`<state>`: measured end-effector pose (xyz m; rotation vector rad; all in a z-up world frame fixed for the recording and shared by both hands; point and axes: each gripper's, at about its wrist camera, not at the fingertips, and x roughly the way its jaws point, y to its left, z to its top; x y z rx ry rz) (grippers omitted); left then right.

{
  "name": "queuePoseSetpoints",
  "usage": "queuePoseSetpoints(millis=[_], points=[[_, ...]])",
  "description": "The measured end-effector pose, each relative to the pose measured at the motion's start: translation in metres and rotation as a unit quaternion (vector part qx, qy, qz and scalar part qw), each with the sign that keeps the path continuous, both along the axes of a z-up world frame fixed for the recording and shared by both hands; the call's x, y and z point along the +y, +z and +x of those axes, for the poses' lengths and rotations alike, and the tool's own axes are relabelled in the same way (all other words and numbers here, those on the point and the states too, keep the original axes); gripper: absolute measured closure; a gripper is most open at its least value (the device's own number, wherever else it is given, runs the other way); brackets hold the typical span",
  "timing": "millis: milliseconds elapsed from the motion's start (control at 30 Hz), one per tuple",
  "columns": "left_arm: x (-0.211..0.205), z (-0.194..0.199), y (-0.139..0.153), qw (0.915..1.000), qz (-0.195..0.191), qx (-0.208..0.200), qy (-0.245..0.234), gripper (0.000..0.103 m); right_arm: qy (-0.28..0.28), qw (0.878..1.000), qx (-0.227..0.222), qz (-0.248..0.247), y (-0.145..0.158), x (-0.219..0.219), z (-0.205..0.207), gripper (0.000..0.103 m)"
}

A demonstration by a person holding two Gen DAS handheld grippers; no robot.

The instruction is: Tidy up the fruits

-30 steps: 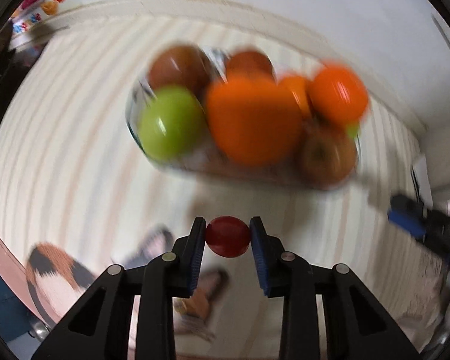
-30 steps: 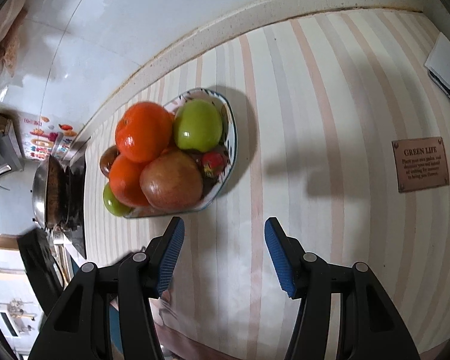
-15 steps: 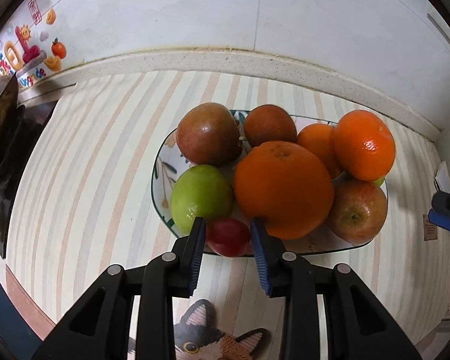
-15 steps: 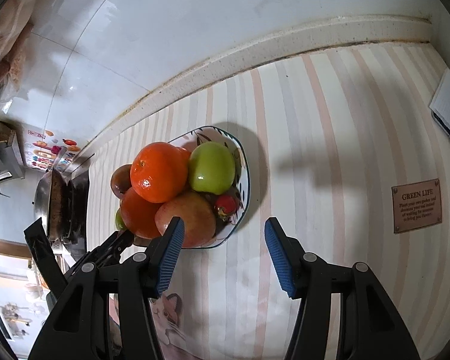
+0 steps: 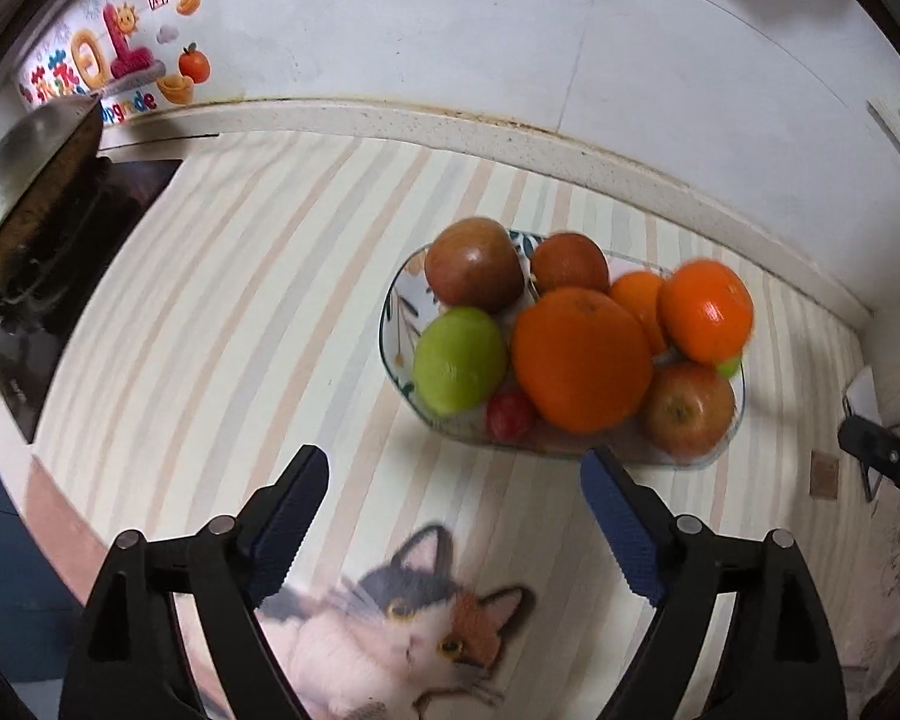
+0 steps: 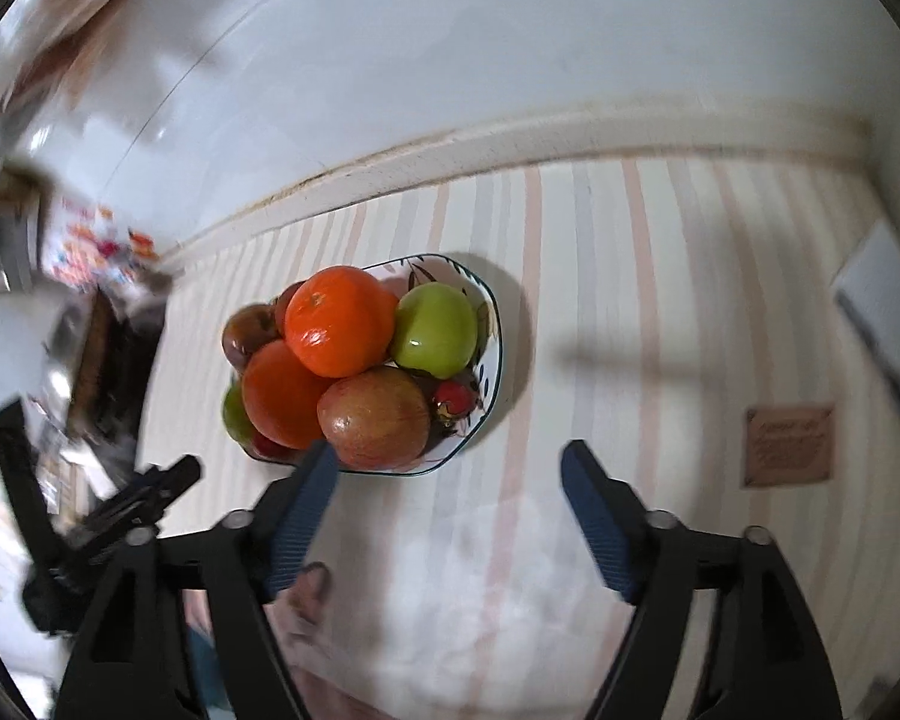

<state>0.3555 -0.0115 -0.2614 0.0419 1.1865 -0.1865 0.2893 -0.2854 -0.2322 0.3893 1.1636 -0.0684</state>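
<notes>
The wall sticker [image 5: 127, 101] reads "Upgrade". Both the left gripper [image 5: 453, 477] and right gripper [image 6: 448, 469] point steeply down, jaws just spread wide and empty, near the fruit bowl [image 5: 397, 306].

Ahead of your left fingers [image 5: 306, 480] the bowl [image 5: 397, 312] of fruit sits on the bench [image 5: 222, 300]; stove [image 5: 60, 228] far left.

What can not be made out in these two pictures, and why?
- Plaque wording, right wrist view: blurred.
- Green fruit behind the oranges, left wrist view: only a sliver shows, so its kind is unclear.
- Bowl bottom, both views: covered by piled fruit.
- Wall stickers, right wrist view: smeared by motion.
- Pan, left wrist view: cut off at the picture edge.
</notes>
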Motion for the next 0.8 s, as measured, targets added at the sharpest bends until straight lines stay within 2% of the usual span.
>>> queuePoseSetpoints(millis=[100,200,333,467,800], points=[[-0.006,-0.015,0.011,0.9999,0.011,-0.002,-0.002,0.017,0.037,0.998,-0.005,-0.059,0.012,0.023,-0.004,0.008],[-0.014,-0.029,0.026,0.9997,0.018,-0.016,-0.004,0.017,0.064,0.993,-0.016,-0.093,0.023,0.039,-0.011,0.008],[-0.017,-0.044,0.047,0.9996,0.005,-0.027,0.005,0.016,0.083,0.991,-0.029,-0.102,0.039,0.051,-0.022,0.007],[-0.019,-0.06,0.069,0.9987,-0.001,-0.05,0.007,0.016,0.087,0.989,-0.05,-0.113,0.067,0.058,-0.041,0.007],[-0.012,-0.13,0.141,0.9915,-0.004,-0.13,-0.008,0.016,0.059,0.984,-0.111,-0.13,0.143,0.069,-0.117,0.007]])
